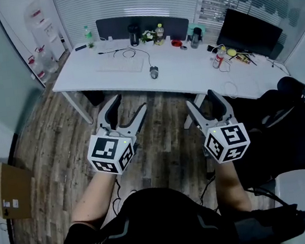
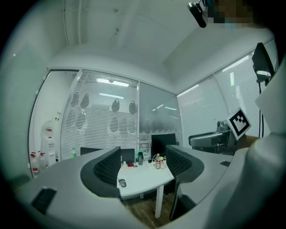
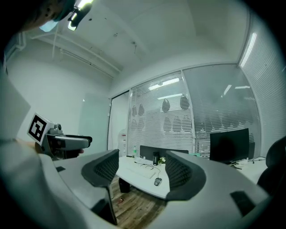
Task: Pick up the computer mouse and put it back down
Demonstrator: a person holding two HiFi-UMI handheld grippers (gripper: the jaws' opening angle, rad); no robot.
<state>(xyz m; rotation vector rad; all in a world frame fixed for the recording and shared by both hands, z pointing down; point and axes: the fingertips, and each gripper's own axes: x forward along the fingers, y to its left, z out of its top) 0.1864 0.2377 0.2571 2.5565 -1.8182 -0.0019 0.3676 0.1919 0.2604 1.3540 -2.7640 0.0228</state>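
Both of your tools were empty. The left hand-held gripper [image 1: 130, 106] had its jaws spread wide with nothing between them, and so did the right hand-held gripper [image 1: 201, 99].

The computer mouse [image 1: 154, 72] sat on the white tabletop [image 1: 191, 73], well ahead of both tools and above the gap between them in the head view. It lay a little closer to the left one's line, though neither was clearly nearer. In the right gripper view it fell between the open jaws, so that tool was aimed at it more squarely. In the left gripper view it sat close beside the left jaw. Its long axis seemed to run away from you, towards the tabletop's far edge. The keyboard [image 1: 120, 66] lay beyond your left hand-held gripper, to the left of the mouse.

The mouse was too small for you to make out its buttons or to follow its cable with any certainty.
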